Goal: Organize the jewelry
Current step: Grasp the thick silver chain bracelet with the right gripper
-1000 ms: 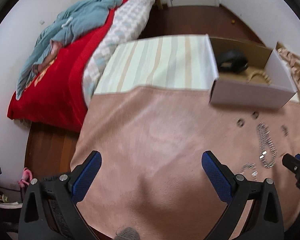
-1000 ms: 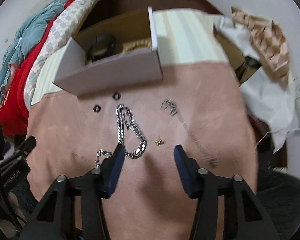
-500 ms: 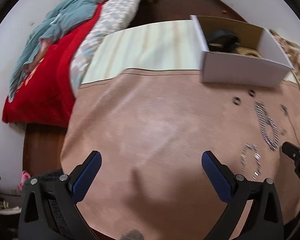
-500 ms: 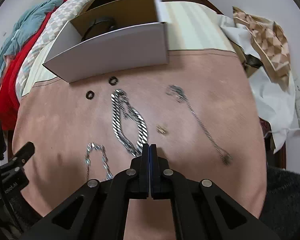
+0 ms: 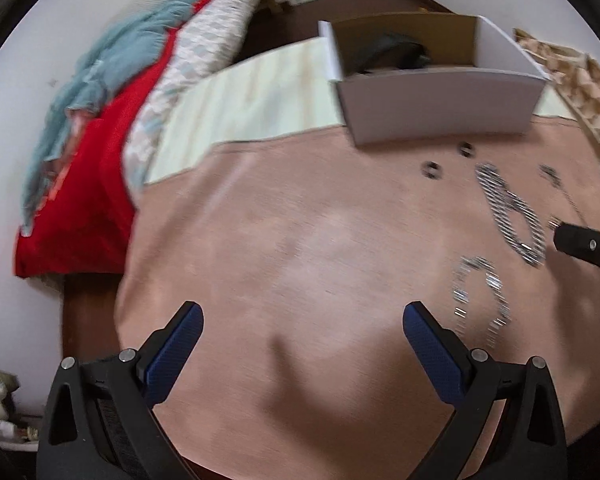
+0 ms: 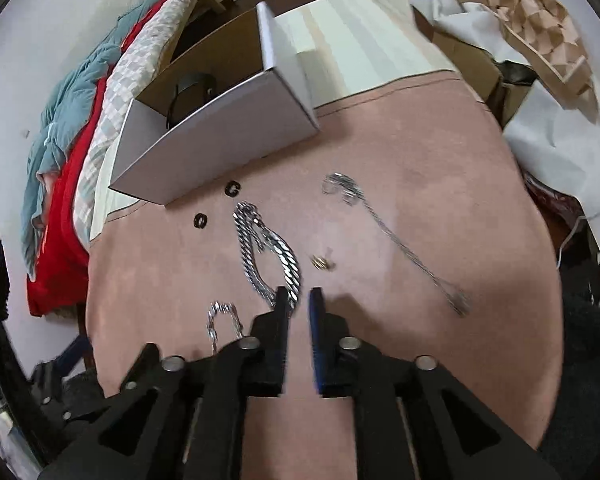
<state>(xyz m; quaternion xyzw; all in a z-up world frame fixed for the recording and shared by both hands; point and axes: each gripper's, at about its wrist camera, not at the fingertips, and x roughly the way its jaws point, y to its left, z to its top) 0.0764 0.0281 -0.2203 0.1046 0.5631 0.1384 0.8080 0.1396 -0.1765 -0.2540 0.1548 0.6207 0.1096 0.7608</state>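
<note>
Jewelry lies on a pink cloth (image 6: 420, 208). A thick silver chain (image 6: 274, 250) lies in a loop in the middle, and it also shows in the left wrist view (image 5: 508, 212). A smaller sparkly bracelet (image 6: 220, 318) lies nearer left, a thin necklace (image 6: 396, 236) to the right, a small gold piece (image 6: 321, 263) between, and two black rings (image 6: 233, 189) near the white box (image 6: 220, 148). My right gripper (image 6: 299, 300) has its jaws slightly apart, empty, at the near end of the thick chain. My left gripper (image 5: 302, 320) is wide open over bare cloth.
The open white box (image 5: 440, 108) holds a dark item (image 5: 388, 50). A red and blue bedding pile (image 5: 100, 112) lies left. White paper and a patterned wooden piece (image 6: 540, 28) lie right. A striped cloth (image 5: 252, 100) lies behind the pink cloth.
My right gripper shut half a second ago and has now opened a little, near the thick chain's end. The left gripper has shifted so the box and jewelry sit closer.
</note>
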